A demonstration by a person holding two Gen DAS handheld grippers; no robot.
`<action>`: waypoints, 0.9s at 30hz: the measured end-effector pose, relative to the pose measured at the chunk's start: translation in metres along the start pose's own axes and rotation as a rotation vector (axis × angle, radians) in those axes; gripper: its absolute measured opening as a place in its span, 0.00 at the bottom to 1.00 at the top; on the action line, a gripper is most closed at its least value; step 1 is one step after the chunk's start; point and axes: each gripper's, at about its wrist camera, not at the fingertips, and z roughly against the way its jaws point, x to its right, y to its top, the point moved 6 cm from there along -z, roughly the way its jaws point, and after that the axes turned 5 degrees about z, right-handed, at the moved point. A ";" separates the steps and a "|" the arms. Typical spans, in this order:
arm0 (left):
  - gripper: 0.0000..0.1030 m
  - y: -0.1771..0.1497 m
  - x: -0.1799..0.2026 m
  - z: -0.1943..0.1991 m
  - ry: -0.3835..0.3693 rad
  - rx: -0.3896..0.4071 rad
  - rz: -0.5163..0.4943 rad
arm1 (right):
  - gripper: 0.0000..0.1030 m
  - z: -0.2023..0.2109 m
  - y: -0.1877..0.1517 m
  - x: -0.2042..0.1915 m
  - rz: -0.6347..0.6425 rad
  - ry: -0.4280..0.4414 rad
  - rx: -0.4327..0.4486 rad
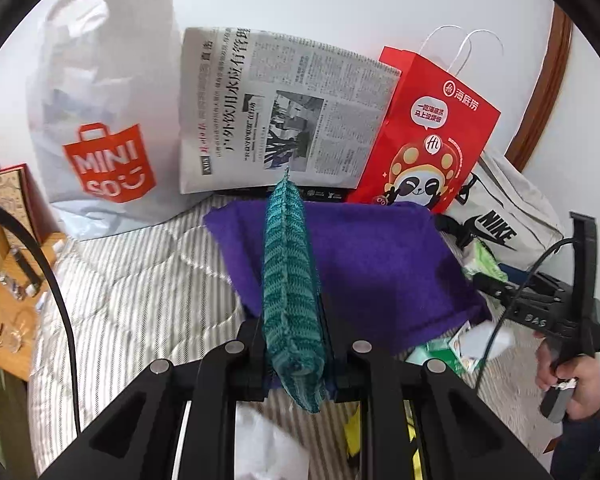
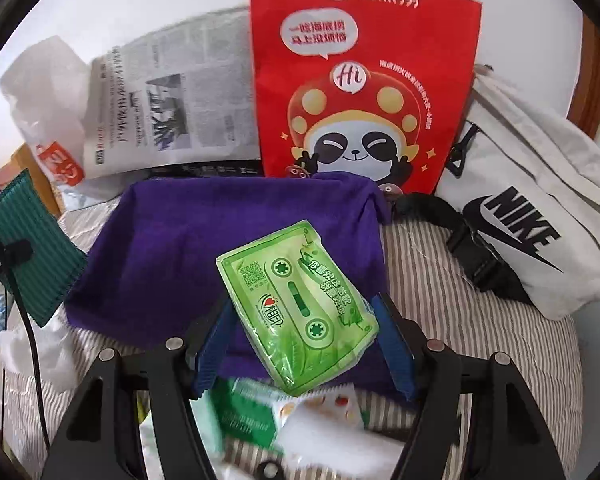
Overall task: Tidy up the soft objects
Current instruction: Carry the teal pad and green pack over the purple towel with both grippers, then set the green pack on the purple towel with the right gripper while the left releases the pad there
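Note:
My left gripper [image 1: 292, 344] is shut on a teal knitted cloth [image 1: 290, 280] and holds it edge-on above a folded purple towel [image 1: 372, 264] on the striped bed. The same teal cloth shows at the left of the right wrist view [image 2: 28, 248]. My right gripper [image 2: 304, 344] is open, its blue-padded fingers [image 2: 210, 356] either side of a green tissue pack [image 2: 300, 300]. The pack lies on the purple towel [image 2: 172, 256]; I cannot tell if the pads touch it. The right gripper also shows in the left wrist view [image 1: 496, 288].
Against the wall stand a white Miniso bag [image 1: 100, 128], a newspaper [image 1: 276, 108] and a red paper bag [image 2: 360, 80]. A white Nike pouch [image 2: 532, 232] lies at the right. More green and white packets [image 2: 256, 416] lie under my right gripper. A wooden side table [image 1: 12, 280] is at the left.

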 end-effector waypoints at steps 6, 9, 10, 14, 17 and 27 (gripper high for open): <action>0.18 0.013 0.004 -0.038 -0.040 -0.041 0.020 | 0.66 -0.037 0.007 0.011 0.001 -0.024 -0.037; 0.18 0.017 0.005 -0.056 -0.053 -0.058 0.028 | 0.66 -0.052 0.009 0.014 -0.007 -0.026 -0.057; 0.18 0.020 0.005 -0.061 -0.059 -0.065 0.035 | 0.66 -0.056 0.010 0.014 -0.007 -0.025 -0.063; 0.18 0.025 0.005 -0.083 -0.099 -0.100 0.069 | 0.66 -0.072 0.011 0.010 0.031 -0.043 -0.090; 0.18 0.022 0.006 -0.098 -0.106 -0.126 0.076 | 0.66 -0.078 0.010 0.008 0.047 -0.047 -0.107; 0.19 0.018 0.003 -0.111 -0.059 -0.140 0.032 | 0.66 -0.090 0.010 0.009 0.080 -0.051 -0.165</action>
